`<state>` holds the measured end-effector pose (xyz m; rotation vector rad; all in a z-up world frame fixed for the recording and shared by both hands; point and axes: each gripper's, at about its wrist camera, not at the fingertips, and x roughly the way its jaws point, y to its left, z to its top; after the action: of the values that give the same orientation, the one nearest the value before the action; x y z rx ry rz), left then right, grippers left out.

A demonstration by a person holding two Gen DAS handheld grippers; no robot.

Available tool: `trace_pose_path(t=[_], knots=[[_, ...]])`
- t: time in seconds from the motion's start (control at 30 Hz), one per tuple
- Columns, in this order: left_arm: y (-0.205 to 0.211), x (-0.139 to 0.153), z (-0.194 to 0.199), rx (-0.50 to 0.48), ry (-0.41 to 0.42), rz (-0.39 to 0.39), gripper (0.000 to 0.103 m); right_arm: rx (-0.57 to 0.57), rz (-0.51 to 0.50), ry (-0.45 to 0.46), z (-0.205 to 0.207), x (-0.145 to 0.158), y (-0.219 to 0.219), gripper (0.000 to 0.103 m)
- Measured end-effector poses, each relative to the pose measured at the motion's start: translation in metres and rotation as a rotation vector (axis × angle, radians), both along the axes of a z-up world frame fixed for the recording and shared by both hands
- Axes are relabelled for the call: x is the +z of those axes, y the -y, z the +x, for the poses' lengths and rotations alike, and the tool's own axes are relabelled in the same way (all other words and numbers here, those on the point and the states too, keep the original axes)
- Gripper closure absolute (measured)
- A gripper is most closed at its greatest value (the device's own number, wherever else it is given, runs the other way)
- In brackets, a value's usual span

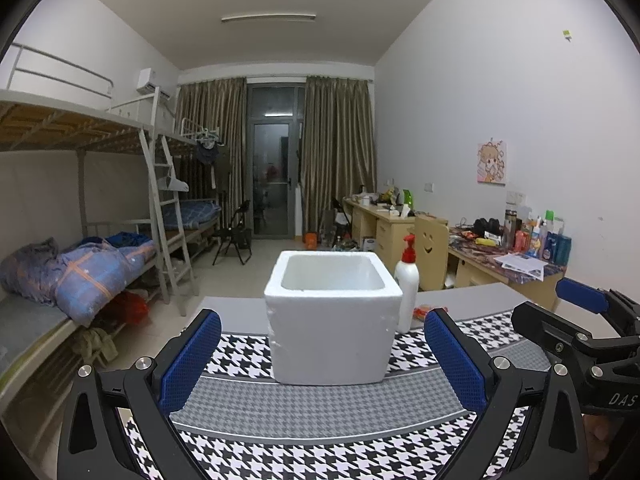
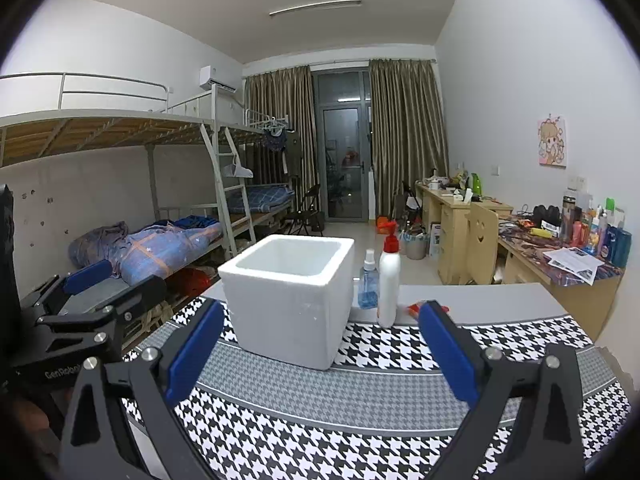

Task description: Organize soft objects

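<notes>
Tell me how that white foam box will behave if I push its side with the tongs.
The foam box looks like empty polystyrene, so it is probably very light and would slide on the houndstooth mat. Its chipped walls suggest it dents easily. The wide base makes tipping unlikely.

White walls, metal bunk beds [image 1: 80, 200] left of the gripper, brown curtains [image 1: 336, 152] around a glass balcony door [image 1: 272, 176] ahead, cluttered wooden desks [image 2: 560, 248] right, ceiling tube light [image 1: 268, 18]

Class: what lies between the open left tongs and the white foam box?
Only bare houndstooth mat separates the left tongs from the foam box, seen in the left wrist view.
</notes>
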<state>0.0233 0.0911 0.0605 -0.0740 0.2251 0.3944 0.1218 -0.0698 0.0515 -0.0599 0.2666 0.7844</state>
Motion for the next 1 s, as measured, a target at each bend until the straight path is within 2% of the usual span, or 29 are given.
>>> trace_pose_path(t=[0.2, 0.33, 0.53, 0.83, 1.0], knots=[[0.006, -0.009, -0.001, -0.025, 0.011, 0.0, 0.001, 0.003, 0.018, 0.0, -0.001, -0.013, 0.007, 0.003], [0.007, -0.013, -0.005, -0.044, 0.036, -0.005, 0.001, -0.013, 0.046, 0.038, -0.009, -0.02, 0.012, 0.003], [0.004, -0.018, -0.009, -0.026, 0.071, -0.019, 0.001, -0.035, 0.046, 0.05, -0.012, -0.024, 0.015, 0.003], [0.005, -0.032, -0.006, 0.009, 0.067, -0.012, 0.001, -0.062, 0.058, 0.044, -0.013, -0.041, 0.024, 0.003], [0.008, -0.038, -0.004, -0.009, 0.053, -0.016, 0.001, -0.075, 0.057, 0.03, -0.01, -0.042, 0.025, 0.003]])
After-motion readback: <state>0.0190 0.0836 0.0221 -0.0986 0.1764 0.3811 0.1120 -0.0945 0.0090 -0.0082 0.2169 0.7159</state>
